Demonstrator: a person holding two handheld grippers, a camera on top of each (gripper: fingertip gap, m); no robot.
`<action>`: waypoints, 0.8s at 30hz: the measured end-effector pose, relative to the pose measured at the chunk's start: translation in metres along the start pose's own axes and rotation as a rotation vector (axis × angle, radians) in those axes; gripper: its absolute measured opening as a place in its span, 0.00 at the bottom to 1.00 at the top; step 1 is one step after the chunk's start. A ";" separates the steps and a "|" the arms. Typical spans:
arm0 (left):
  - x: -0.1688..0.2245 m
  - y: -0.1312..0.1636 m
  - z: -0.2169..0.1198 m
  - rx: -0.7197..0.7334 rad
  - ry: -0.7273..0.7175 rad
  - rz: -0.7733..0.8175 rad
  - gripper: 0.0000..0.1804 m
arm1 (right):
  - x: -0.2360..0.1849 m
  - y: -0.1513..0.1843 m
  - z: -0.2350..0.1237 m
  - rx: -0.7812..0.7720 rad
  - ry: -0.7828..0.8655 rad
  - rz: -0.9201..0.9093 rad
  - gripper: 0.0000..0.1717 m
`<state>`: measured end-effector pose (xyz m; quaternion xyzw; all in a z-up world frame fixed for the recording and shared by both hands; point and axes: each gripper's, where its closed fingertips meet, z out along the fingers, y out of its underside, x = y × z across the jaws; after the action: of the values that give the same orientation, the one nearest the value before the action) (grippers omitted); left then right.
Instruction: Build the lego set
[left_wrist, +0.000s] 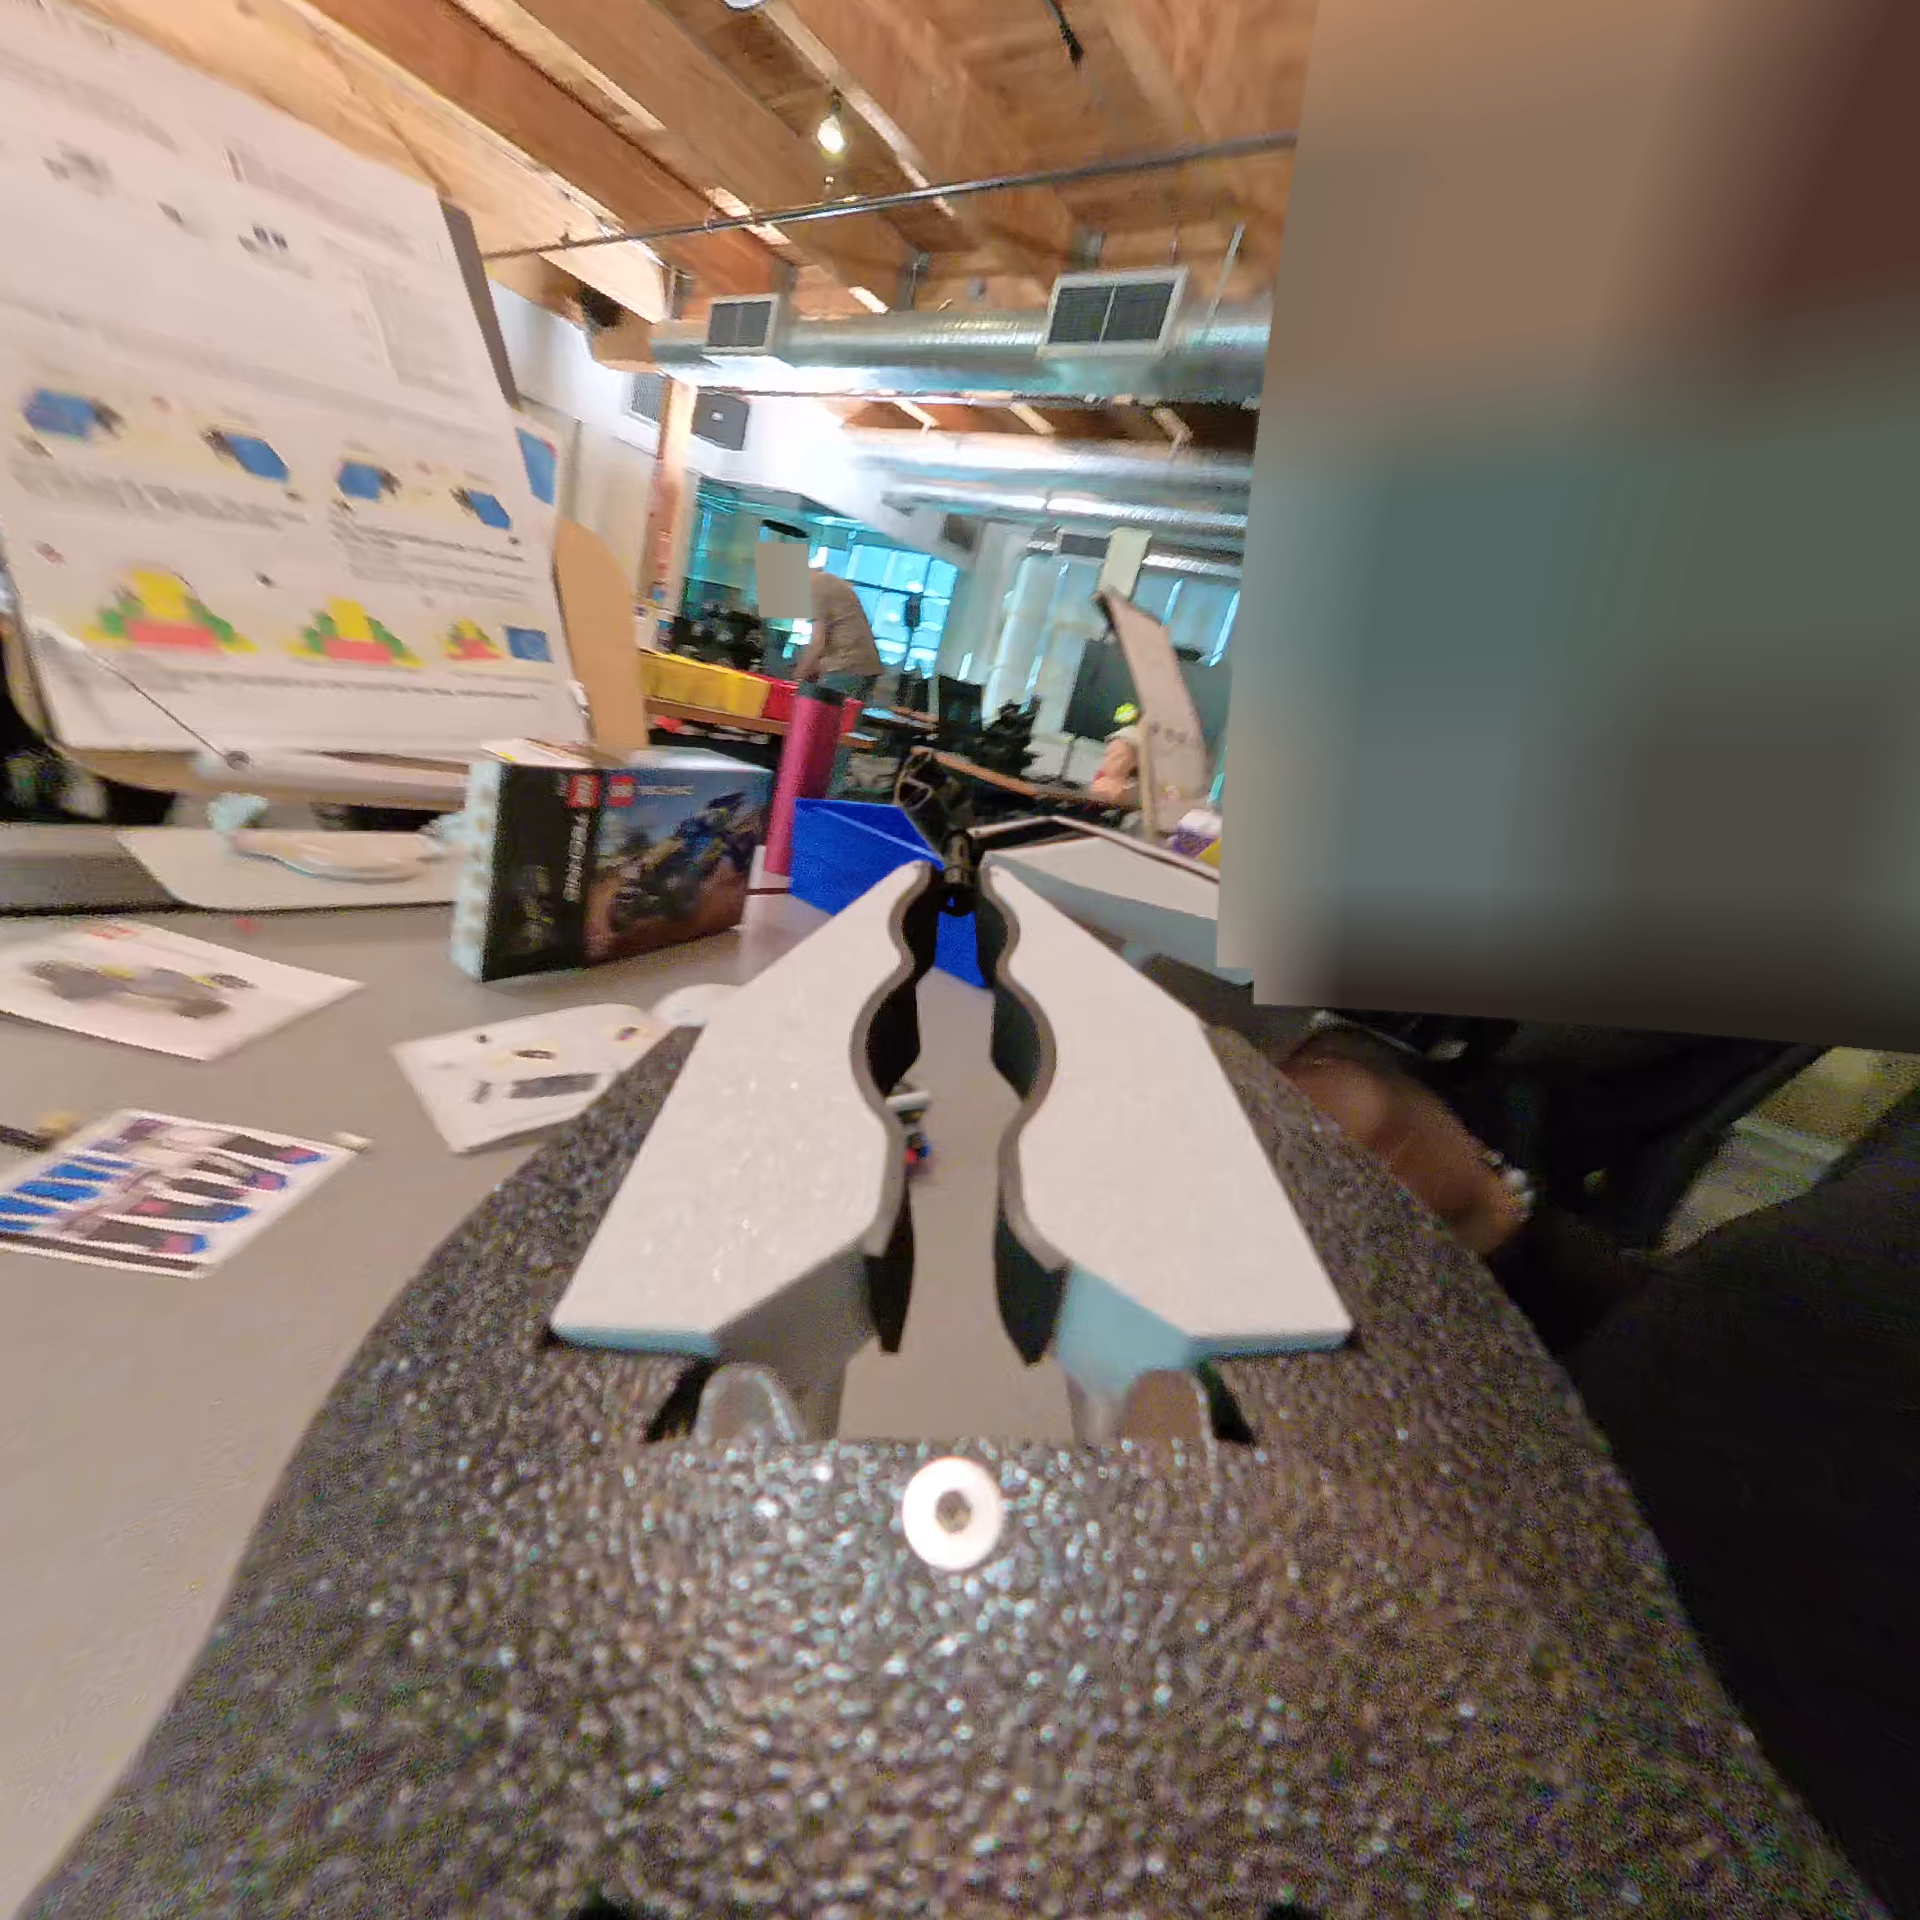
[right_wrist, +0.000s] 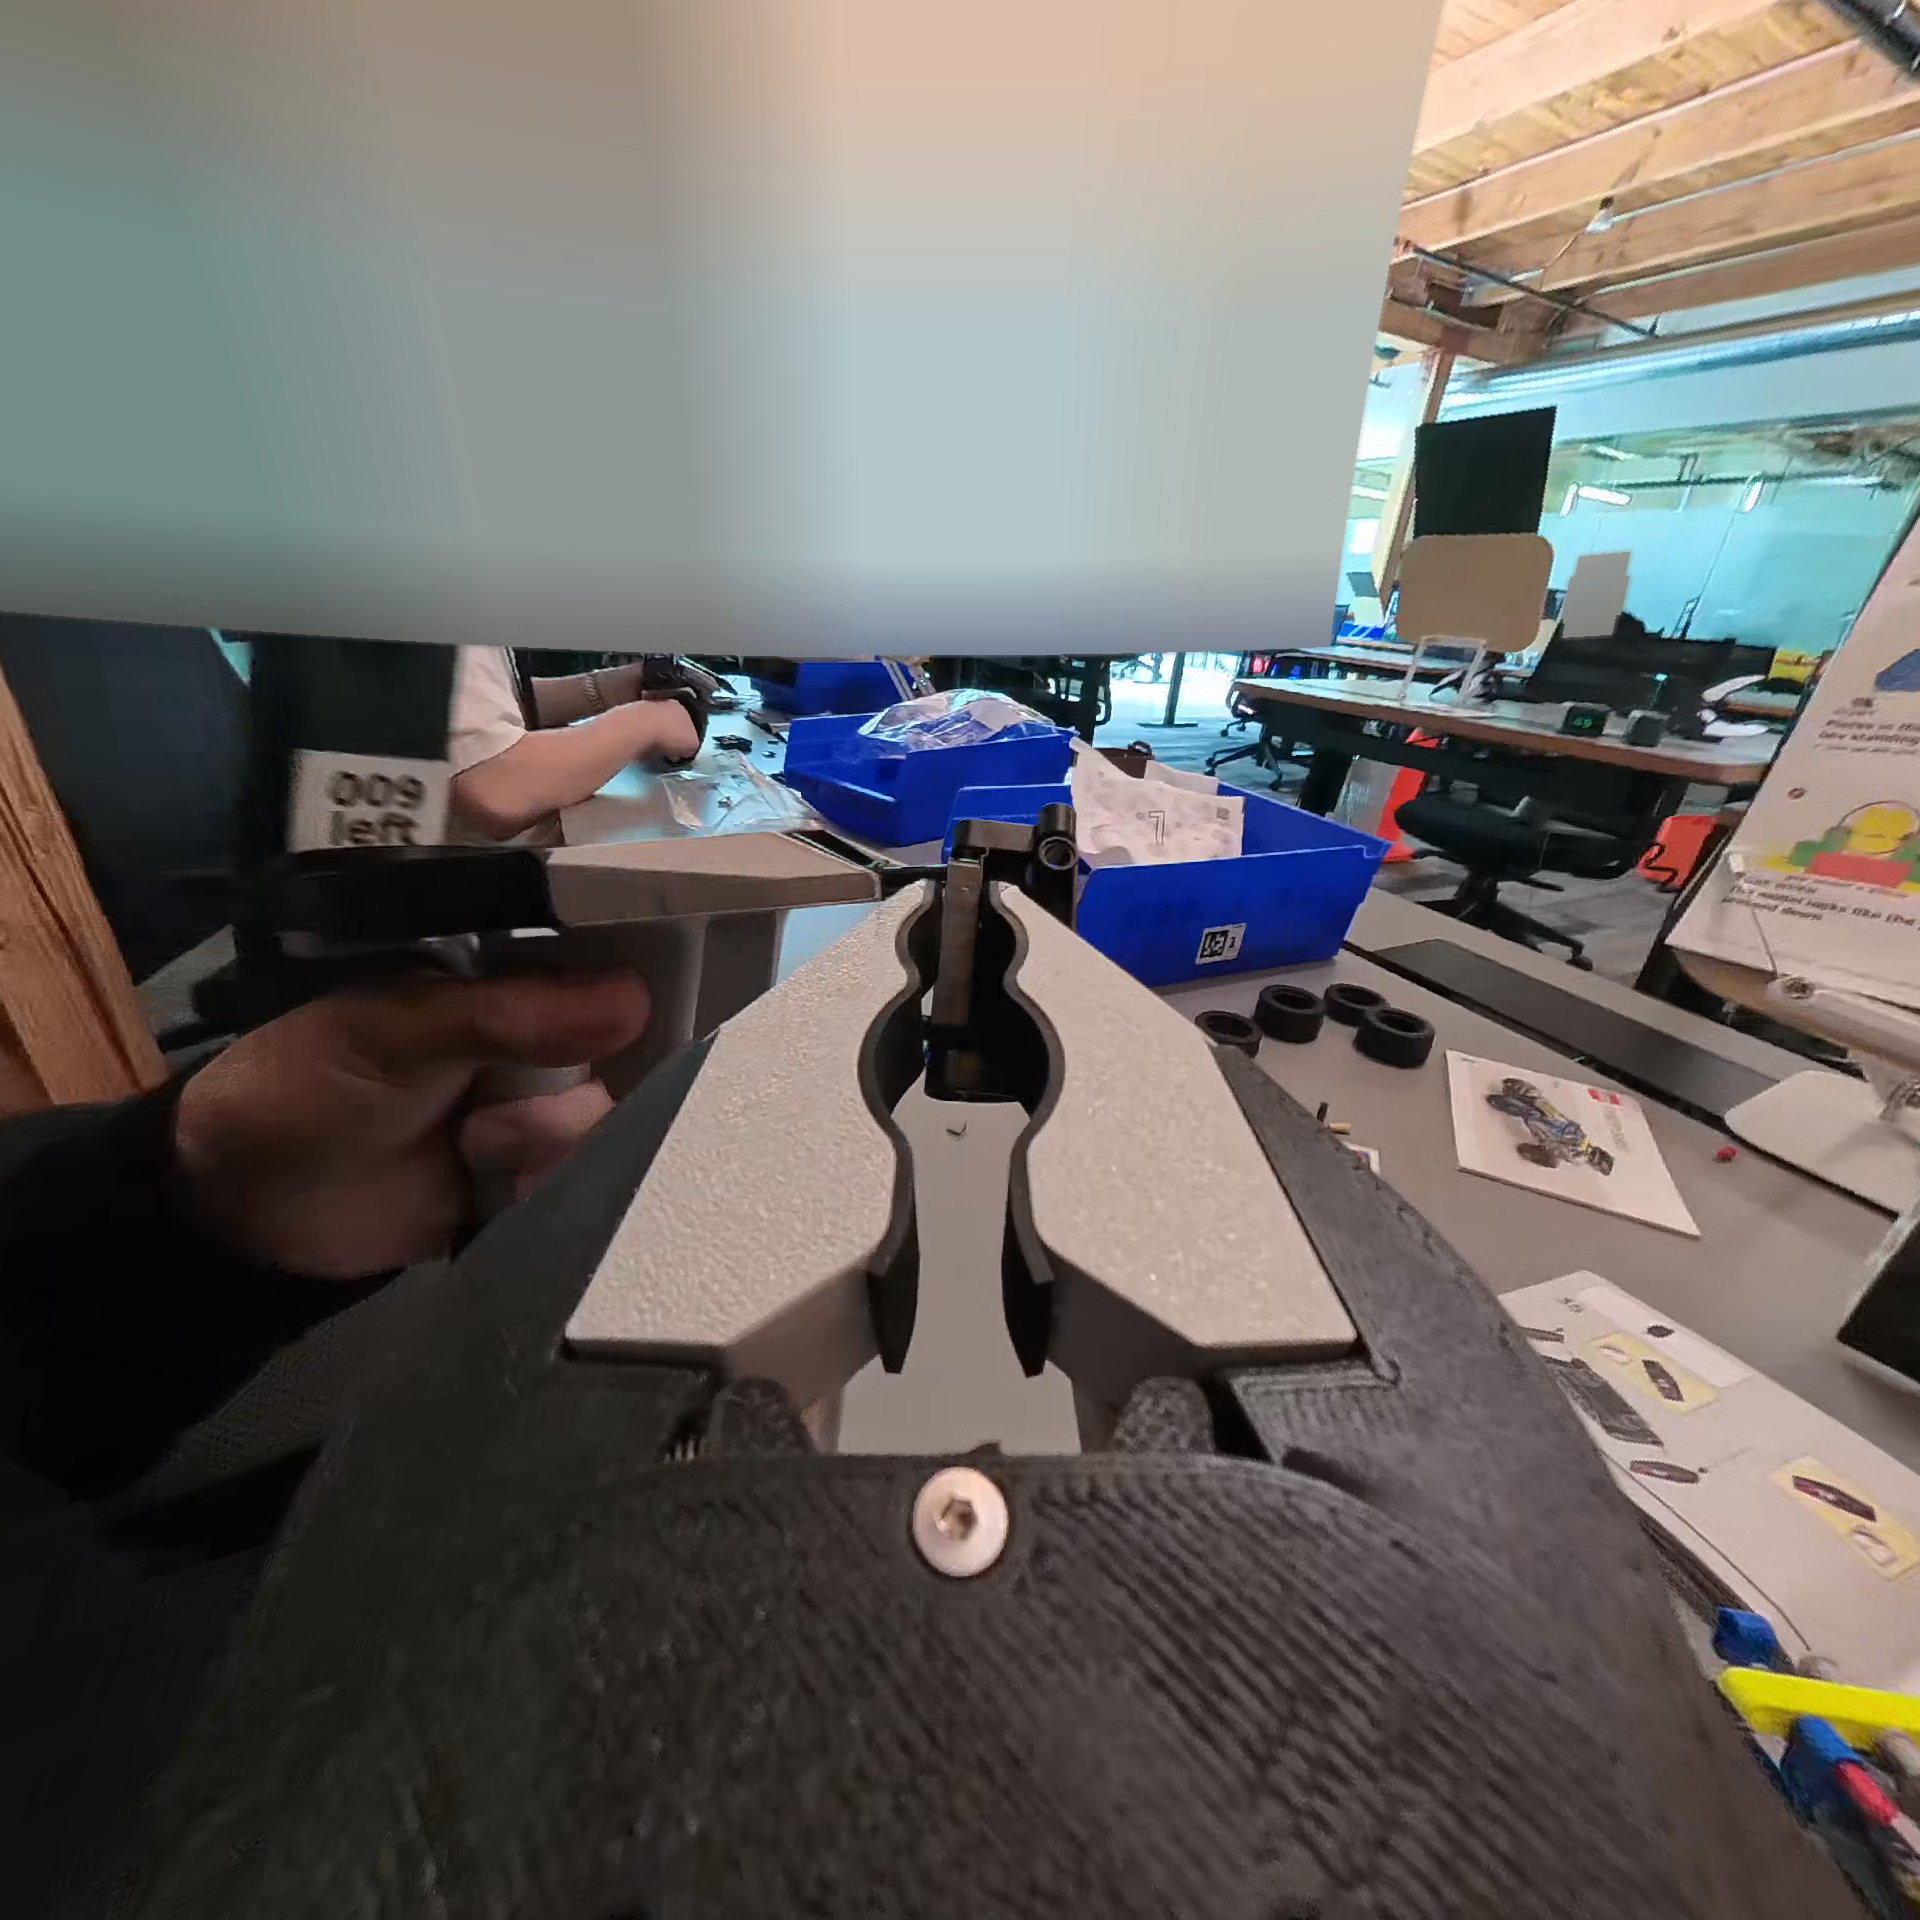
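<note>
Grey tabletop (right_wrist: 1558, 1247) below, blue bin (right_wrist: 1247, 894) at one o'clock. My right gripper (right_wrist: 961, 904) pinches a black toy-brick assembly (right_wrist: 961, 966), long axis upright. My left gripper (left_wrist: 956, 883) comes from nine o'clock, nipping its small black connector (left_wrist: 954, 862).

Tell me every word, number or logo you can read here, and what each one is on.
I don't copy out writing, but these things carry it:
toy box: logos and a title, legible.
white tag: large printed characters, legible.
blue bin: small square sticker, legible.
white paper bag in the bin: one printed character.
instruction sheet on the stand: blurred.
booklet: too small.
</note>
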<state>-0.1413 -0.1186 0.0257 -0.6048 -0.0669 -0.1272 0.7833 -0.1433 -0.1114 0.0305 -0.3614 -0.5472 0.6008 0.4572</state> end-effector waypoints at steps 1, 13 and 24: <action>0.000 0.001 0.000 0.011 0.016 -0.049 0.02 | 0.000 0.001 0.000 -0.004 0.002 -0.001 0.02; 0.000 0.002 0.000 0.035 0.042 -0.142 0.02 | 0.001 0.001 0.000 -0.010 0.008 -0.008 0.02; 0.004 -0.001 0.000 0.051 0.068 -0.219 0.02 | -0.002 -0.003 -0.002 0.008 -0.024 0.040 0.02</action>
<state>-0.1382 -0.1194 0.0278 -0.5690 -0.1091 -0.2308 0.7817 -0.1404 -0.1123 0.0327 -0.3632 -0.5429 0.6164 0.4398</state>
